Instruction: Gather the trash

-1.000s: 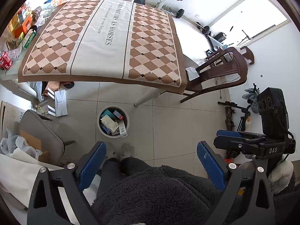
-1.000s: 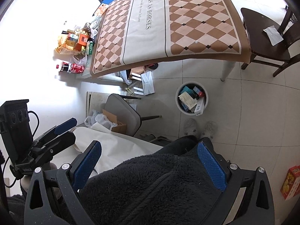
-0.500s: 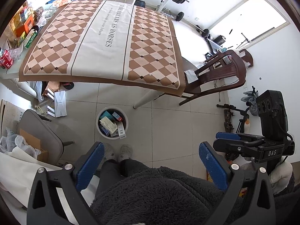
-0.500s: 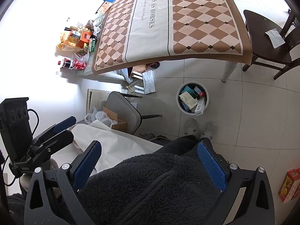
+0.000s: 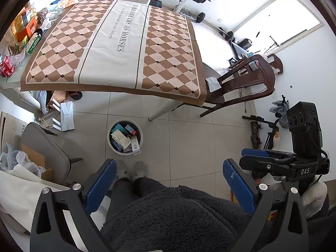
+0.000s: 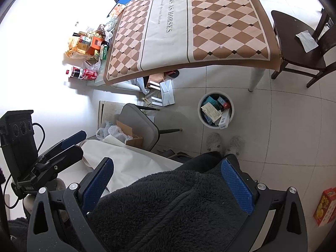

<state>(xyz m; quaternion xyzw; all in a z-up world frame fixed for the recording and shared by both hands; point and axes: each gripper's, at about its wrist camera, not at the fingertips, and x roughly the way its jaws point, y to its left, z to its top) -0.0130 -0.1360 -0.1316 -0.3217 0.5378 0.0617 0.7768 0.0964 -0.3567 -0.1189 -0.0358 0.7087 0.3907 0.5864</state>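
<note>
Both views look down from above a person in a dark fleece (image 5: 178, 216). The left gripper (image 5: 168, 180) and right gripper (image 6: 166, 178) are both spread wide and hold nothing. A round white bin (image 5: 124, 137), full of cartons, stands on the tiled floor at 12 o'clock from the person's slippers (image 5: 131, 169). Beyond it is the surface, covered by a checked cloth (image 5: 117, 48) printed "TAKE DREAMS AS HORSES". A dark wooden chair (image 5: 243, 84) is at 2 o'clock, a grey chair (image 5: 45, 145) at 9 o'clock. The right gripper, seen from the left, reads "DAS".
</note>
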